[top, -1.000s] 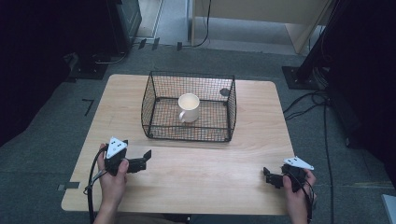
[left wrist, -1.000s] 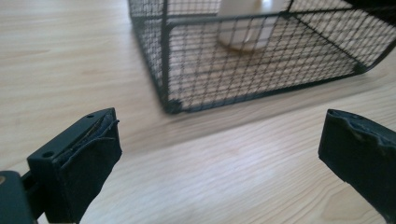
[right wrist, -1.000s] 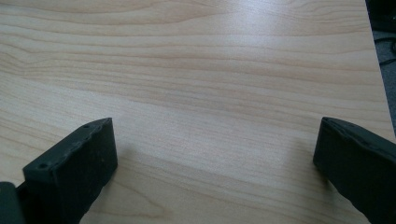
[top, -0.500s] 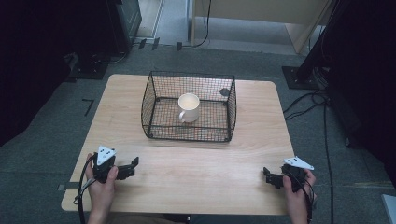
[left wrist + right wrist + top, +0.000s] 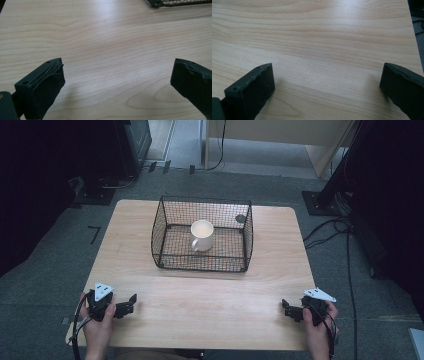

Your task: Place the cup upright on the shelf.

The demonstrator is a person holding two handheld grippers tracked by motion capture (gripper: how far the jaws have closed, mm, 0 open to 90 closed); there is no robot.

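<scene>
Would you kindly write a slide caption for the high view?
Two open grippers, left and right, rest near the table's front edge; a white mug sits inside a wire basket.

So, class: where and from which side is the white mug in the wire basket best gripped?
Probably from above, through the open top of the wire basket, since its mesh walls block the sides. Pinch the rim of the white mug, which stands upright, or take its handle, which points toward the person.

**Mug and Basket: Position**

White mug (image 5: 202, 235): upright, empty, handle toward the near side, standing inside the black wire basket (image 5: 160, 232). The basket sits at mid-surface toward the far edge, open top, on the wooden surface (image 5: 210, 305).
</scene>
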